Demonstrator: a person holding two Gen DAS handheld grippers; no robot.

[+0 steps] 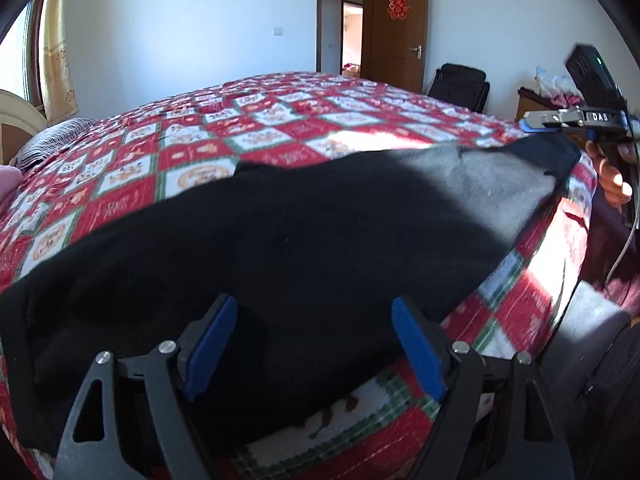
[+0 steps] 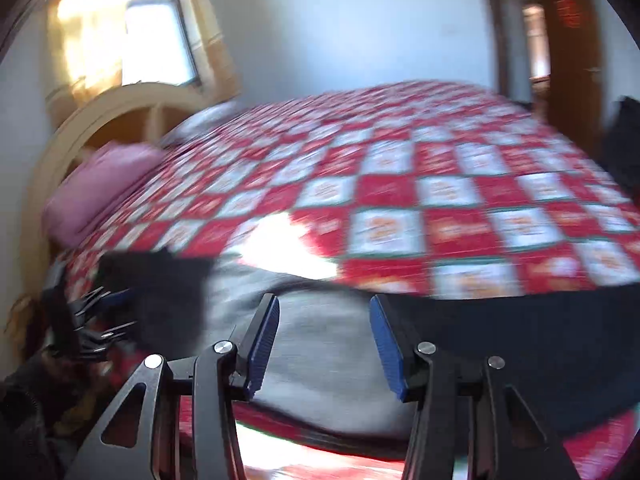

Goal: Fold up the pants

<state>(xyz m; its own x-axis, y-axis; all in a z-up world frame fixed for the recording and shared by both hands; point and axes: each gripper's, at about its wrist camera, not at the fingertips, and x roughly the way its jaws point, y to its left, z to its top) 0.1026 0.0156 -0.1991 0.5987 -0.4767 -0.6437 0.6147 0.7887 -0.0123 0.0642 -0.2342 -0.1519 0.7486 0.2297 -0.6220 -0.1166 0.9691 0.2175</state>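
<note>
The black pants [image 1: 280, 240] lie along the near edge of the bed [image 1: 240, 128], long axis from 8 to 2 o'clock, directly at 12 o'clock under the left claw [image 1: 314, 344], nearer than the right claw [image 2: 324, 346], both with fingers apart.

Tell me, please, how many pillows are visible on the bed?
2. A pink pillow lies by the headboard, at the near corner of the bed. A dark striped pillow lies beside it, farther across. More may be hidden outside both views.
</note>
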